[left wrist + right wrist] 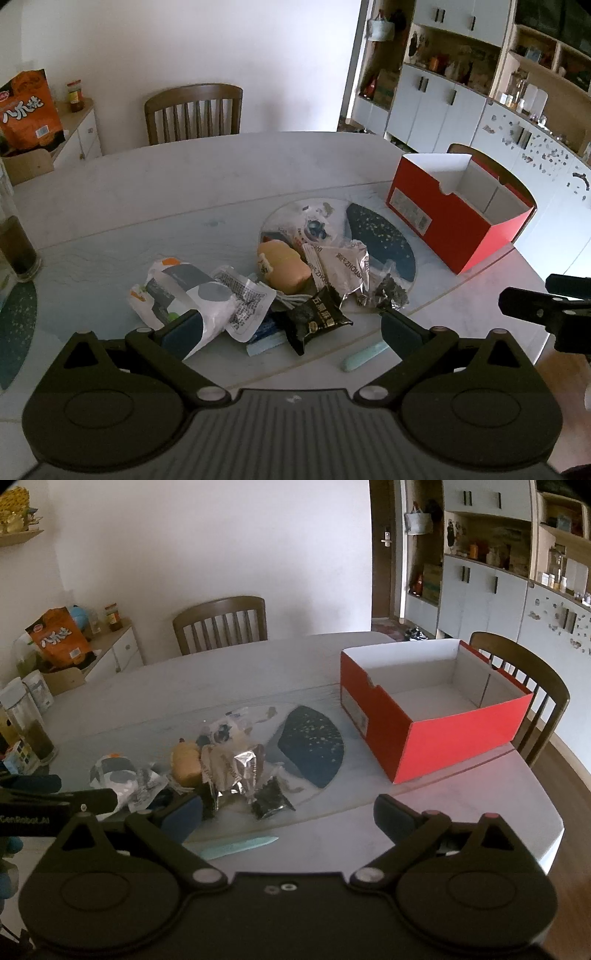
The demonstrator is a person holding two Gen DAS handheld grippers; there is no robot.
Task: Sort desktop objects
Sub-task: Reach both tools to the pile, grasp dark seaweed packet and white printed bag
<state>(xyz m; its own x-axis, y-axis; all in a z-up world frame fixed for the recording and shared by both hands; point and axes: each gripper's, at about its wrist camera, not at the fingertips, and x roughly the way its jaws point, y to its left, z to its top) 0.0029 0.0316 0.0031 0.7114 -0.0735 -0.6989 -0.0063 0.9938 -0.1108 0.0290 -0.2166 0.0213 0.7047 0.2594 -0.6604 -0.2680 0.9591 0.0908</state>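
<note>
Two black grippers hover over a wrapper pile (280, 280).
Left gripper (291, 328) and right gripper (288, 818) both gape empty near the open red cardboard box (436, 716).

Beside the yellow bread (283, 266), a silver packet (347, 271) reads "ZHOUSU". Left of the bread, well apart, an orange snack bag (29, 107) bears large white Chinese characters. The left gripper (26, 808), seen from the right wrist, carries "GenRobot_AI".

left gripper (288, 328) and right gripper (288, 818) — both tilted downward, jaws spread wide, holding nothing.
</note>
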